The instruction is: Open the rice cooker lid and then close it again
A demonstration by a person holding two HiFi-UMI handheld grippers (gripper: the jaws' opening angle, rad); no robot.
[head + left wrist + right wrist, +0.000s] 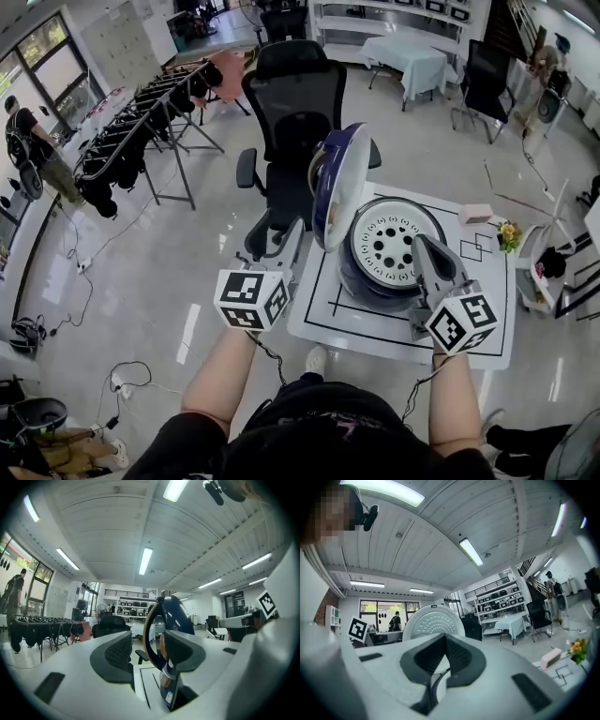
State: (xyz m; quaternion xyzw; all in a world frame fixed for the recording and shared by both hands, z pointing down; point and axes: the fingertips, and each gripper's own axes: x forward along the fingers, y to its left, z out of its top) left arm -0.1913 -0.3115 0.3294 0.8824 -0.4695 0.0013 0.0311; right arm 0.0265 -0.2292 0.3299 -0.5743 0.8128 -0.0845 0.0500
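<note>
Closest to the head camera is the person [319,436] in a dark top, both forearms stretched forward. Next come the two grippers, held level.

The left gripper [284,234] hangs at the left edge of the white table [375,342] with its jaws well apart and nothing clamped between them. The right gripper [424,246] is by the right side of the rice cooker [375,286], its jaws pressed together on nothing.

The cooker stands on the table between the two grippers. Its lid [339,178] is open and upright on the cooker's left side. In the left gripper view the lid shows edge-on beyond the gap, partly behind the right jaw. It looks untouched, though contact is hard to judge.

Farther off, a pink block [475,214] lies near the table's far right. A black office chair [295,103] stands behind the table, and a clothes rack [141,131] is far left.
</note>
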